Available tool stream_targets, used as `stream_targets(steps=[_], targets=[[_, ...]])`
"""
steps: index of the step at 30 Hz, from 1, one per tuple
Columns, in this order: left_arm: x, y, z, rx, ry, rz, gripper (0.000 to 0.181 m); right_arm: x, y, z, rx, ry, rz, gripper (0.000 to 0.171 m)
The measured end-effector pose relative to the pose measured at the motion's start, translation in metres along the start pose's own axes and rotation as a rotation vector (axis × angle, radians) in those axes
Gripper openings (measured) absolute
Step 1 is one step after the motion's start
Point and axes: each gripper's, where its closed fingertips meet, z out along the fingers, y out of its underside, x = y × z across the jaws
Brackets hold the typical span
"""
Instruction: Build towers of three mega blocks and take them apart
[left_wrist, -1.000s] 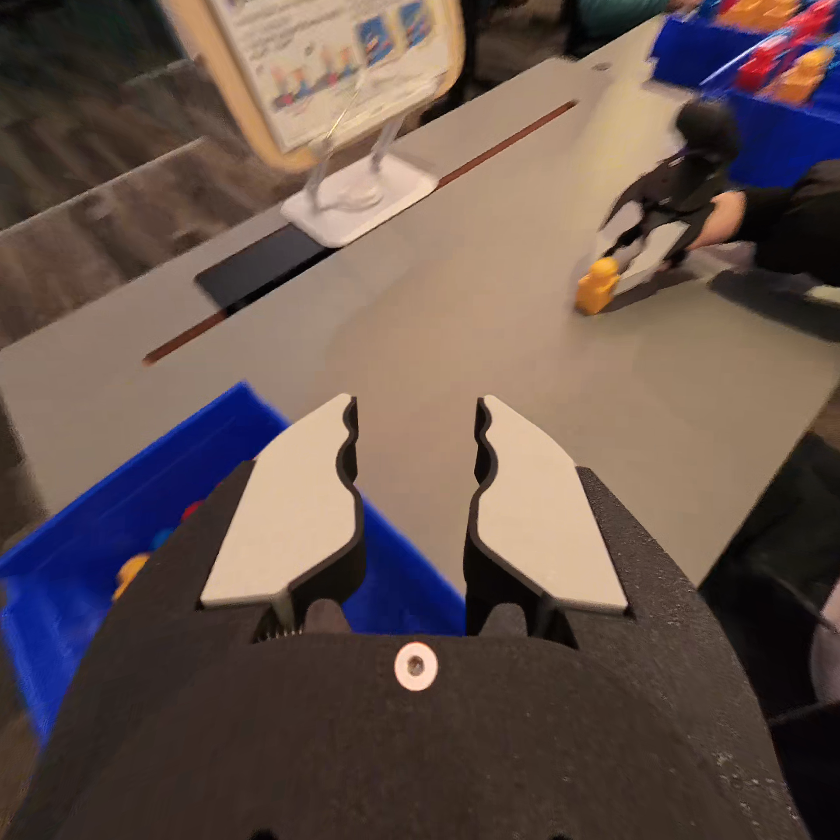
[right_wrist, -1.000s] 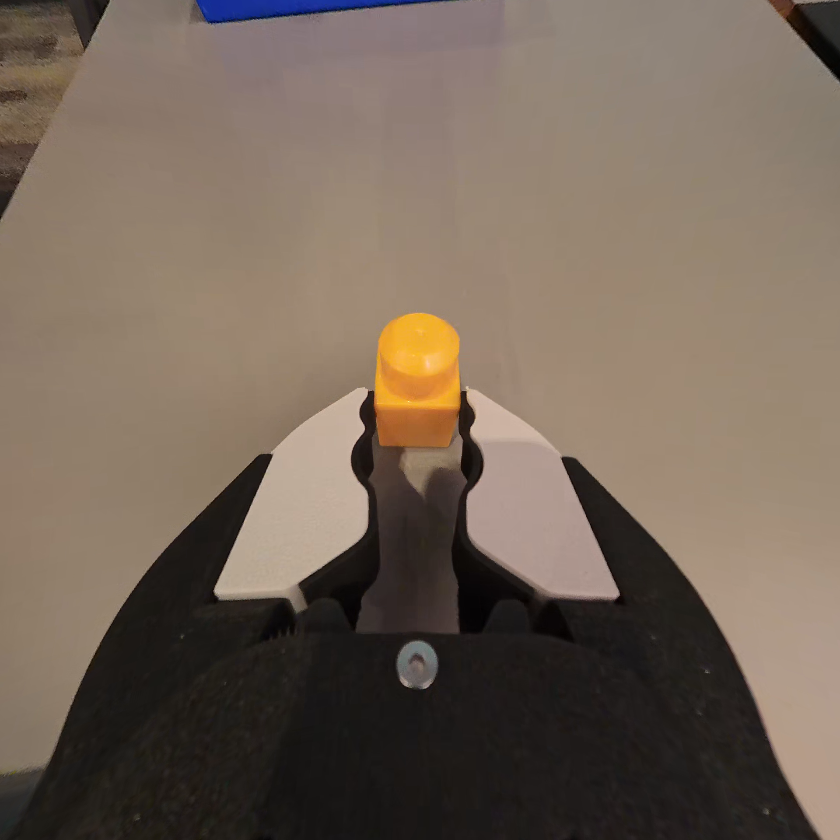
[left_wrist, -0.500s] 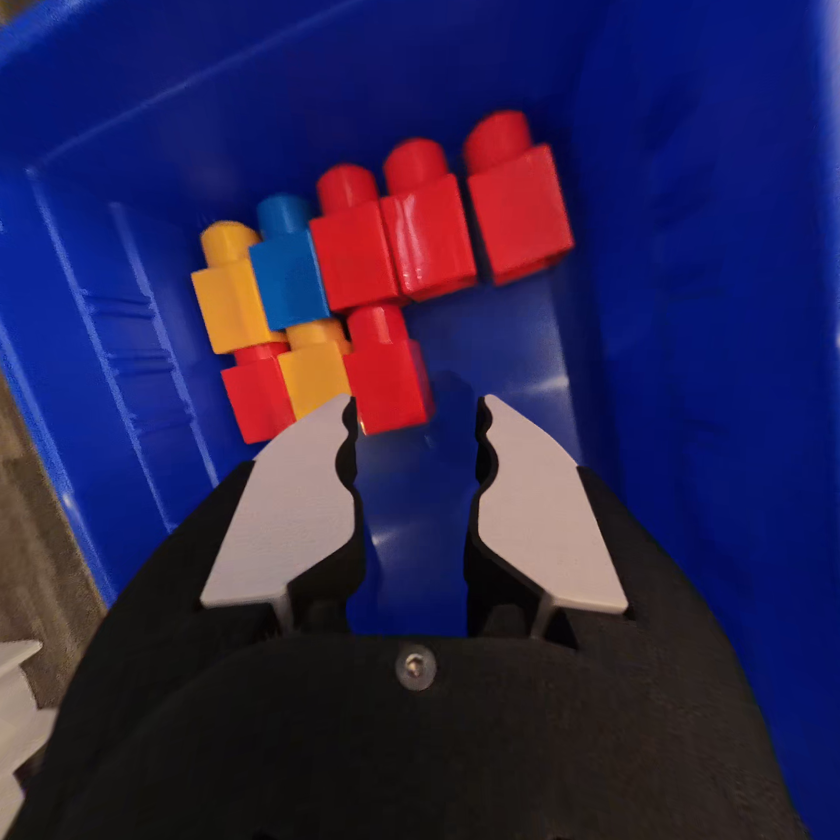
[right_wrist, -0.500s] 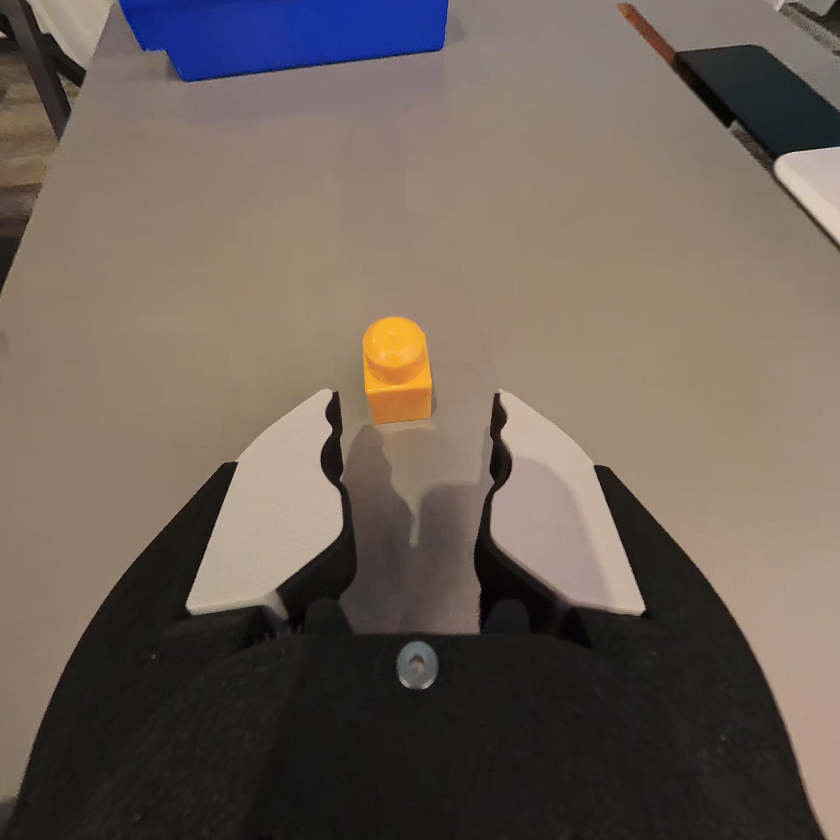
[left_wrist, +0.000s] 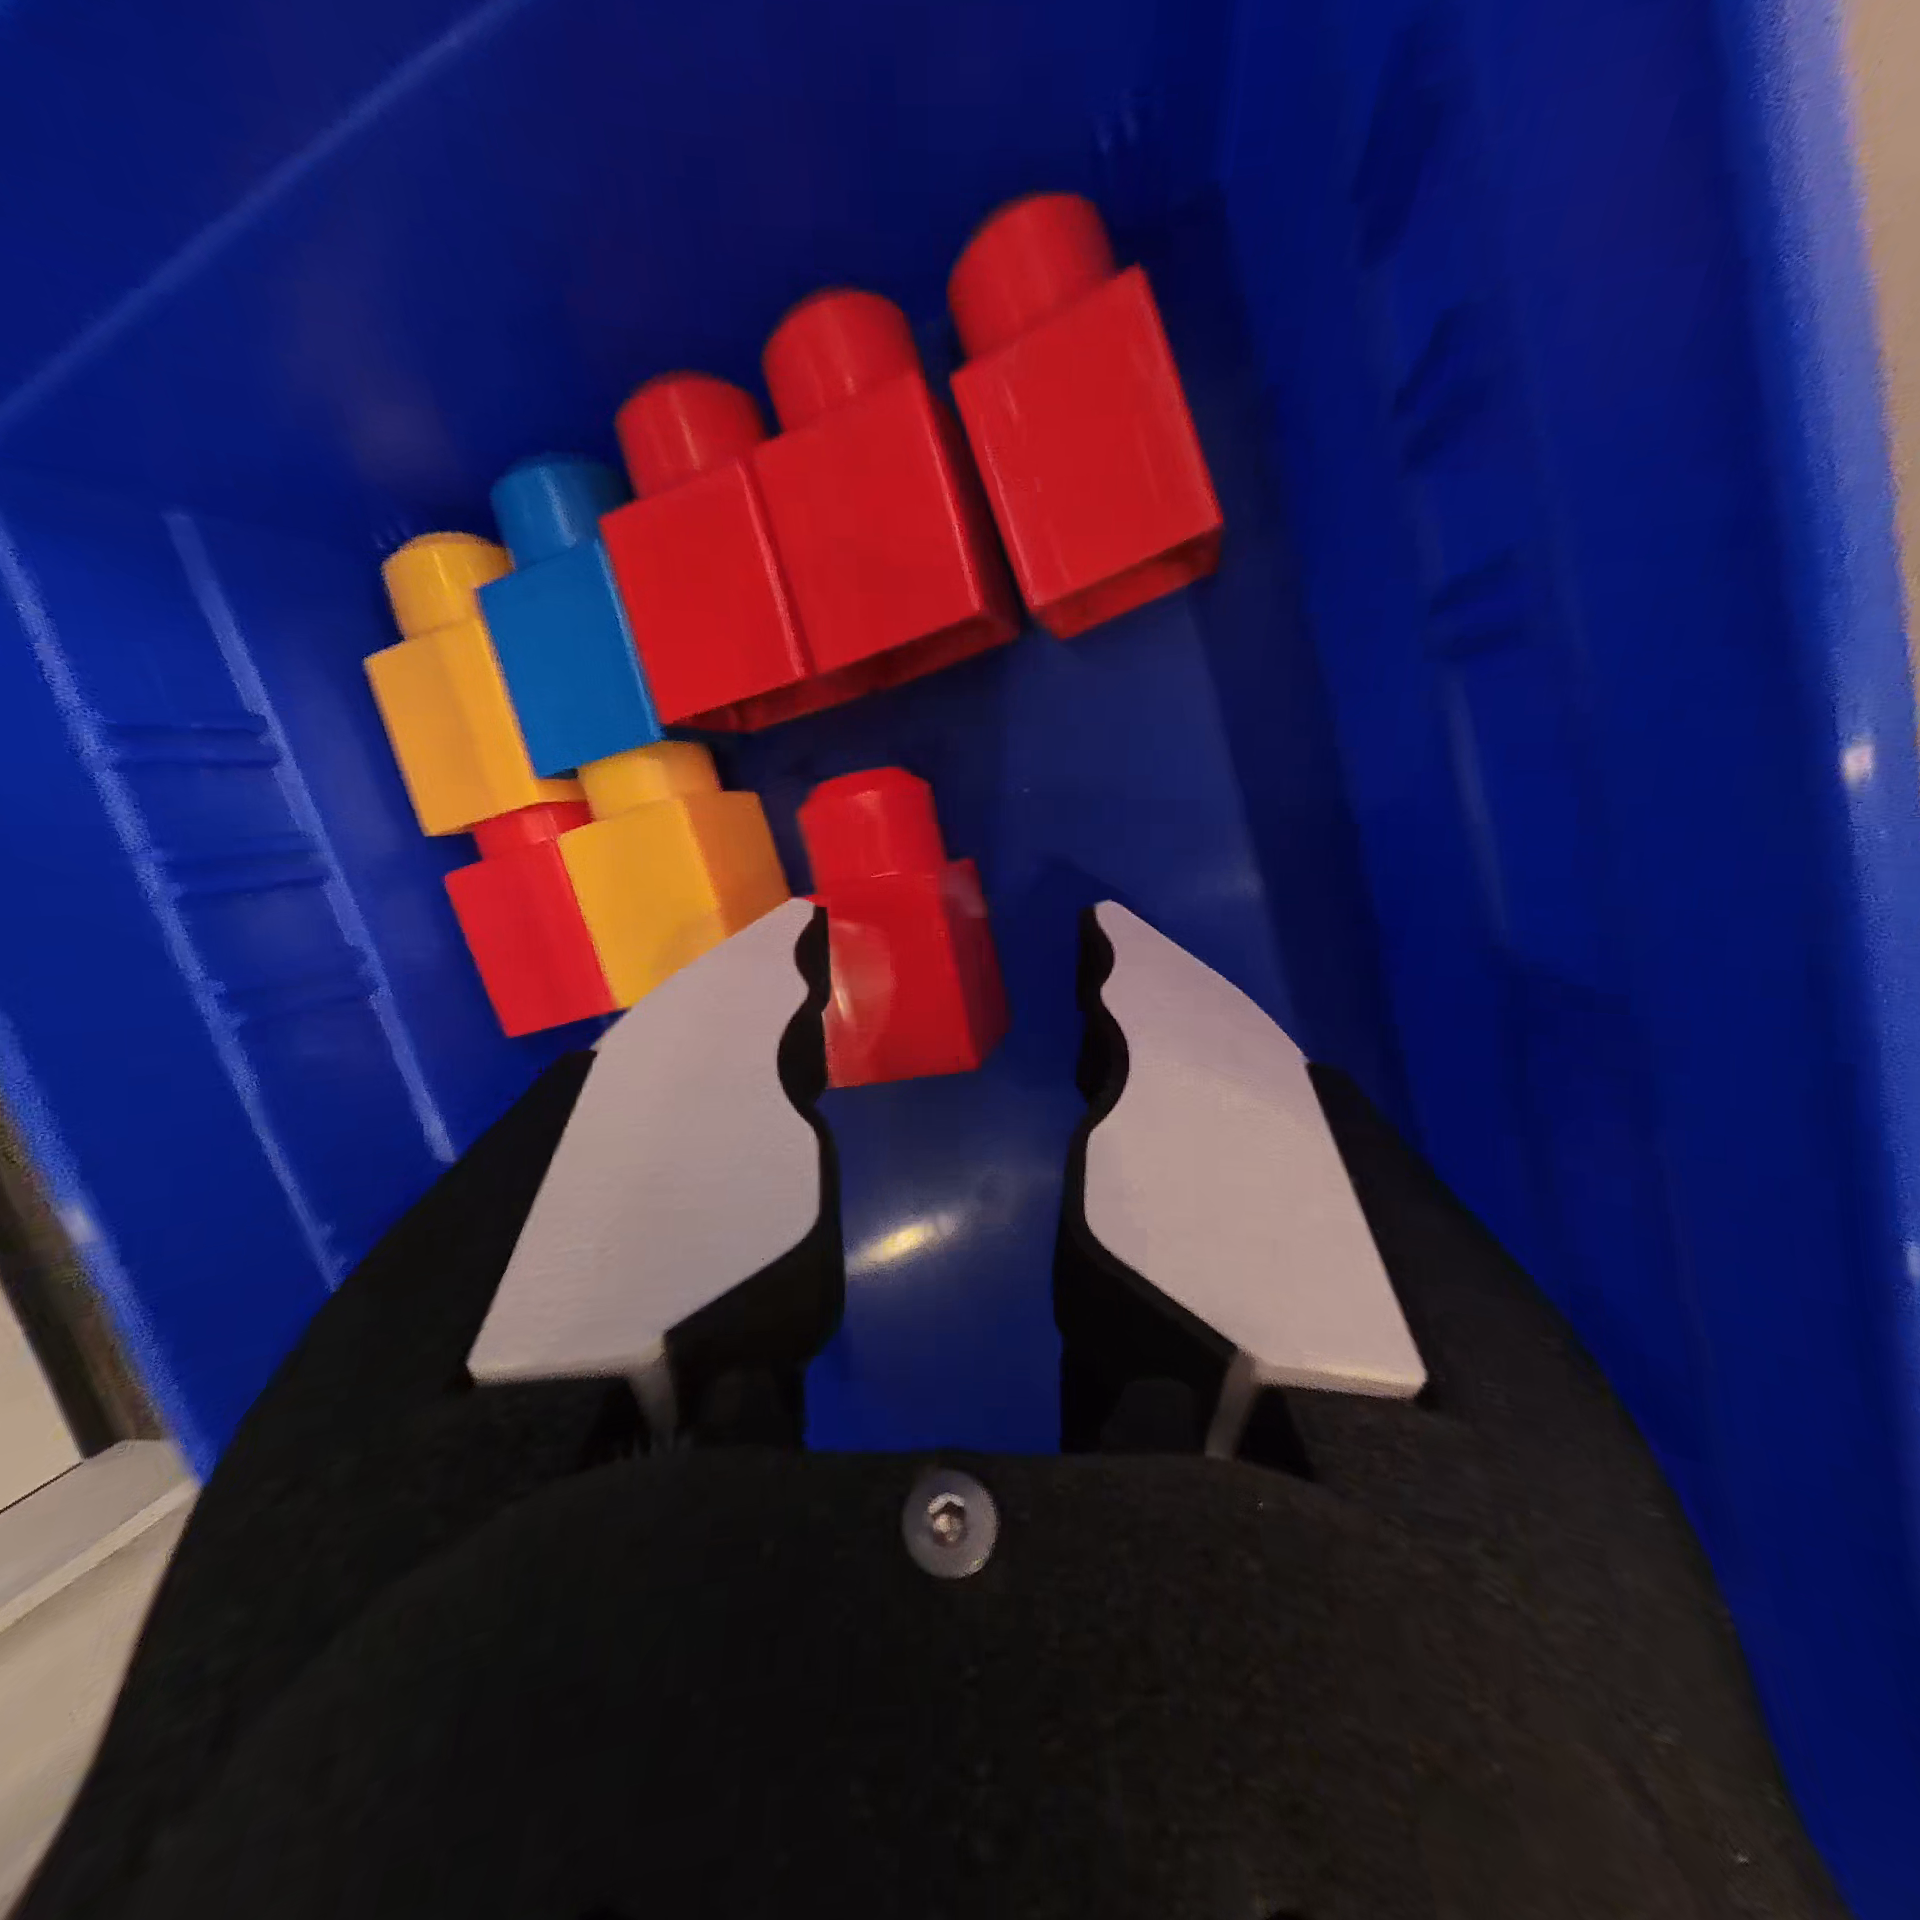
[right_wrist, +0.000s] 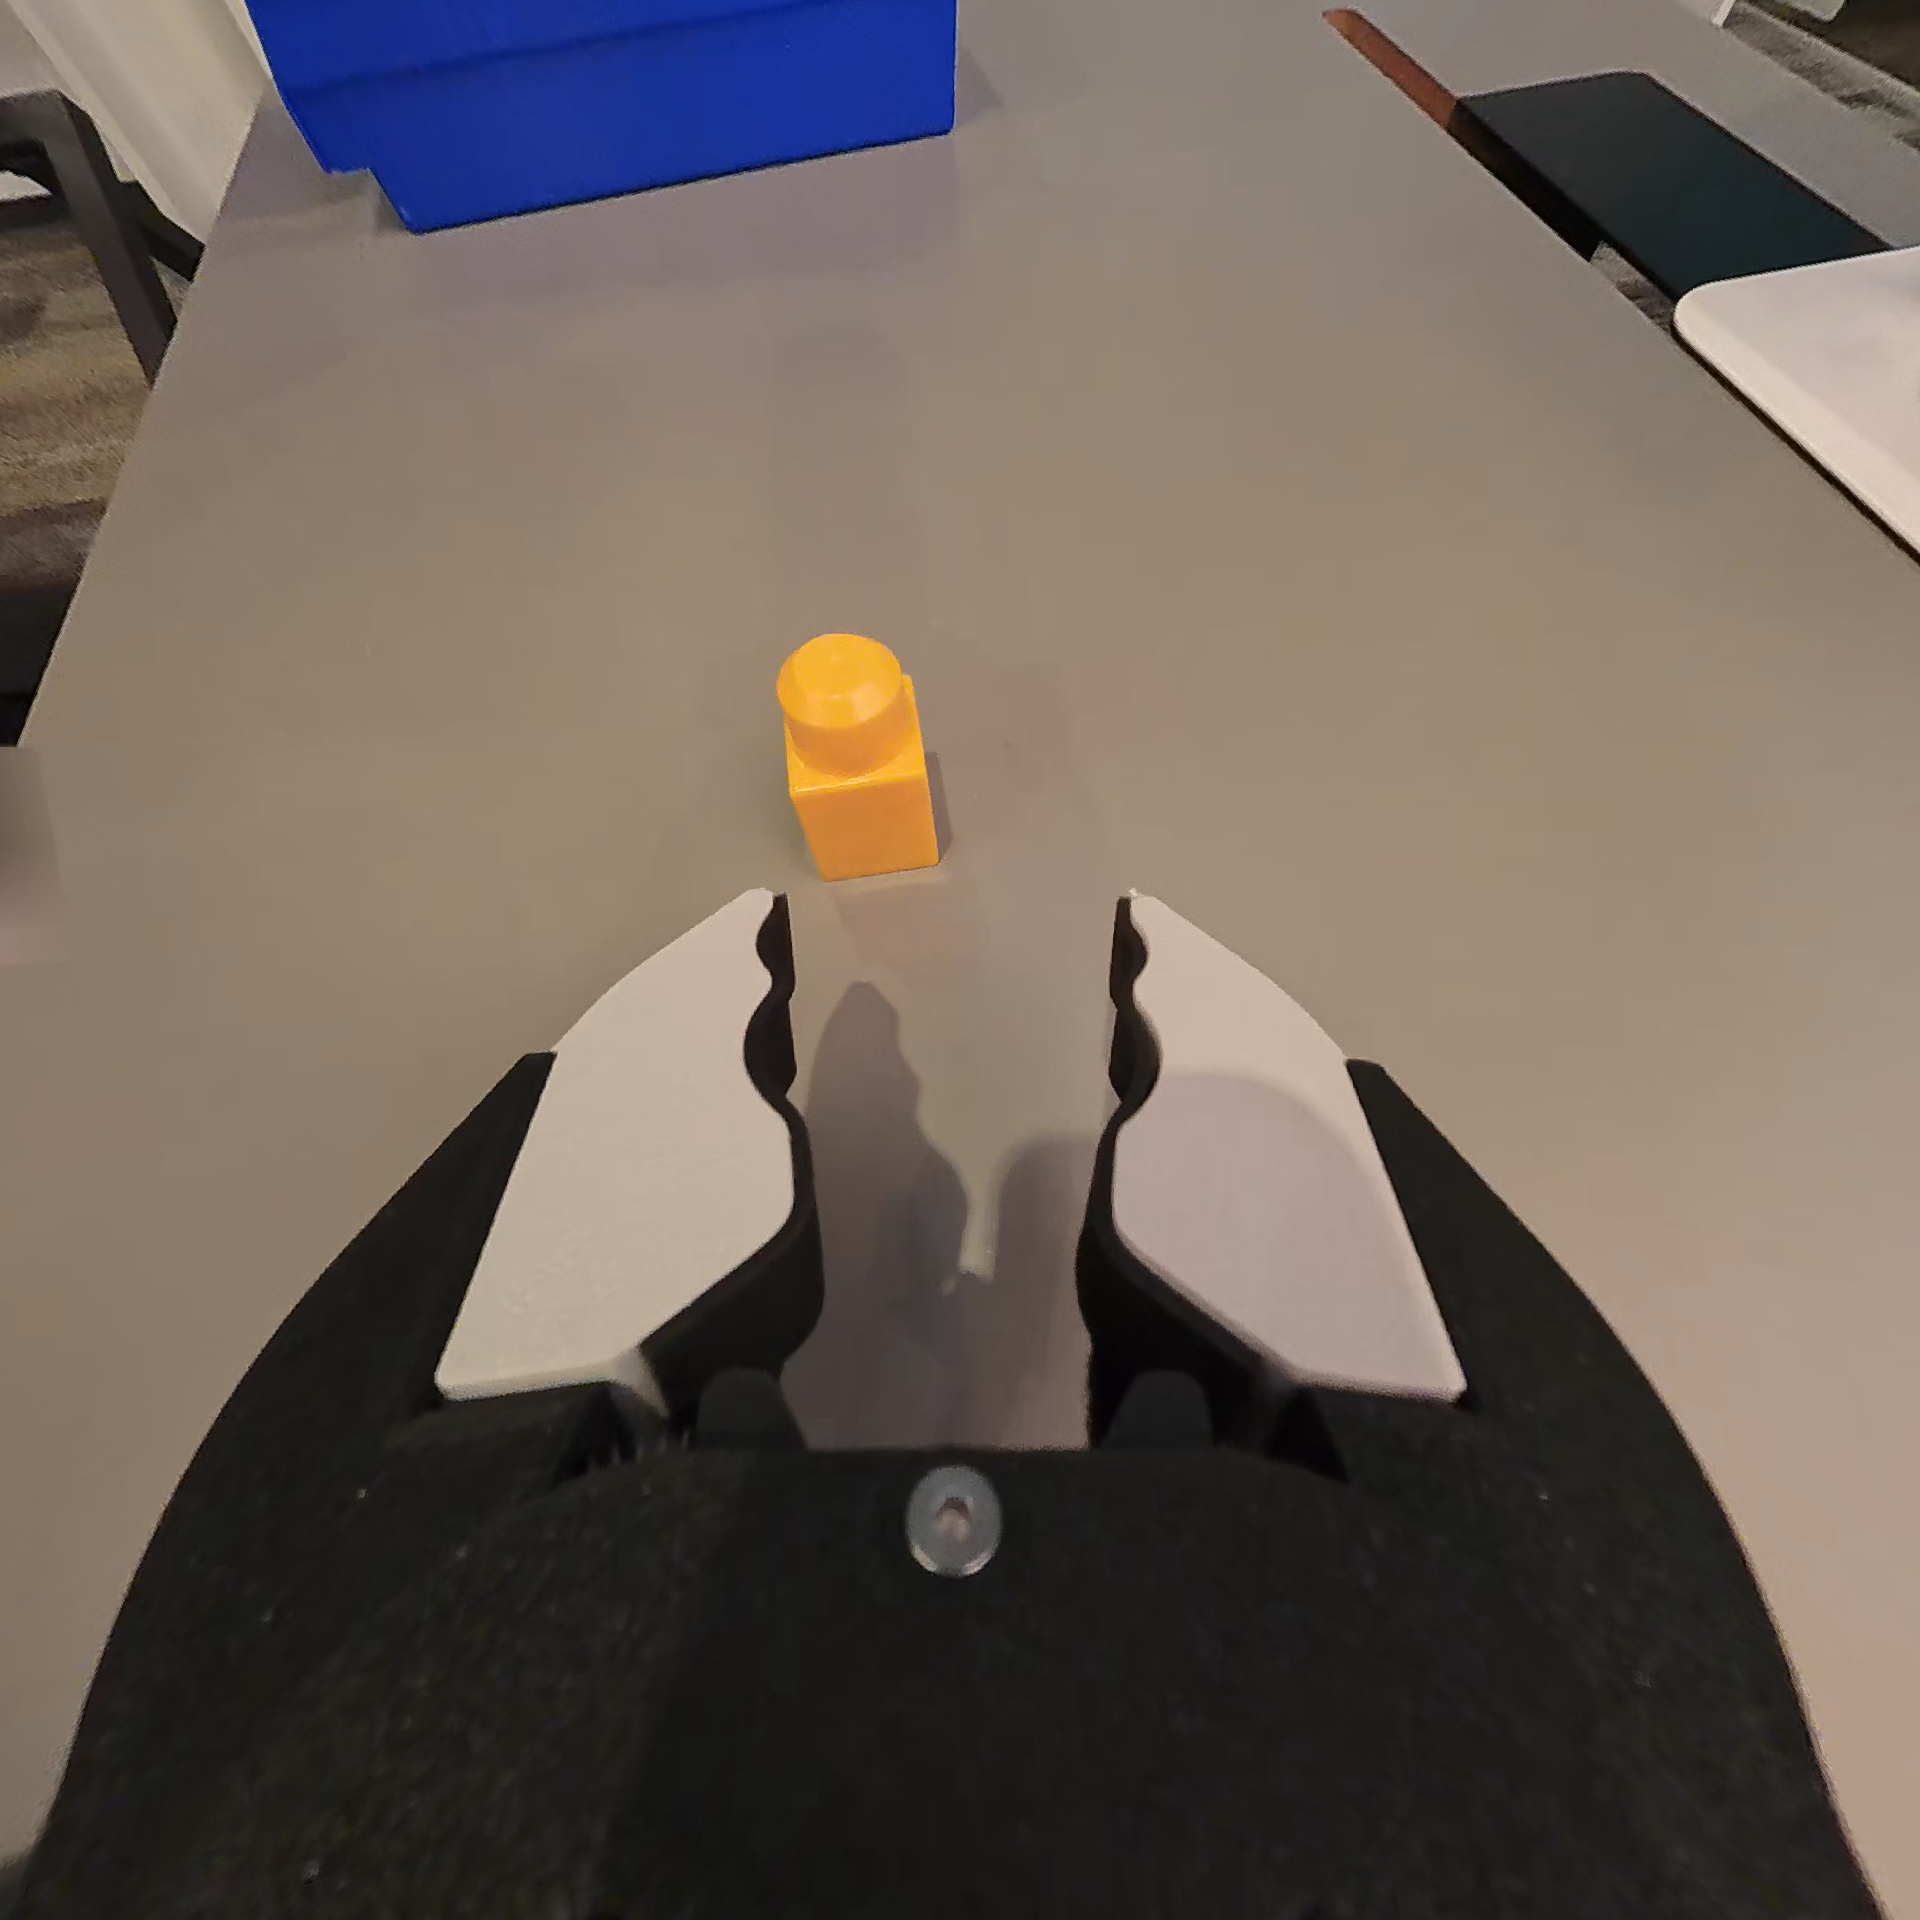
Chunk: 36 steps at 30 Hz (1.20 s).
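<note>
In the left wrist view my left gripper (left_wrist: 948, 914) is open inside a blue bin (left_wrist: 1558, 623). A red block (left_wrist: 899, 935) lies between its fingers, against the left finger (left_wrist: 727, 997), with a gap to the right finger. Other red, yellow and blue blocks (left_wrist: 727, 582) lie farther in. In the right wrist view my right gripper (right_wrist: 951, 899) is open and empty above the grey table (right_wrist: 1351, 623). A yellow block (right_wrist: 857, 764) stands upright just beyond its fingertips, untouched.
The blue bin also shows in the right wrist view (right_wrist: 623, 104) at the table's far end. A black panel (right_wrist: 1662, 177) and a white base (right_wrist: 1829, 364) sit at the table's right side. Dark floor lies past the left edge.
My left gripper swung from over the table down into the bin and closed in around the red block. My right gripper let go of the yellow block, opened and drew back.
</note>
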Motion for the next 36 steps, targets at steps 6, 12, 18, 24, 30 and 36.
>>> stream_targets(steps=[6, 12, 18, 24, 30, 36], targets=[[-0.022, 0.006, -0.014, -0.023, 0.035, -0.196, 0.045, 0.004, -0.002, 0.001, 0.014, -0.001, 0.007, 0.058], [-0.014, 0.026, 0.011, -0.139, 0.05, -0.197, 0.047, 0.002, -0.001, 0.001, 0.018, -0.012, 0.016, 0.057], [-0.002, 0.02, 0.008, -0.096, 0.107, -0.135, 0.037, -0.001, -0.001, -0.007, 0.001, -0.014, 0.012, 0.055], [0.003, -0.039, -0.102, 0.273, 0.217, -0.002, 0.037, -0.021, -0.062, -0.026, 0.09, -0.02, -0.076, 0.055], [0.163, -0.132, -0.3, 0.994, 0.712, 0.259, 0.036, -0.094, -0.208, -0.032, 0.396, -0.177, -0.205, 0.057], [0.292, -0.13, -0.347, 1.19, 0.94, 0.444, 0.036, -0.146, -0.282, -0.042, 0.617, -0.286, -0.184, 0.064]])
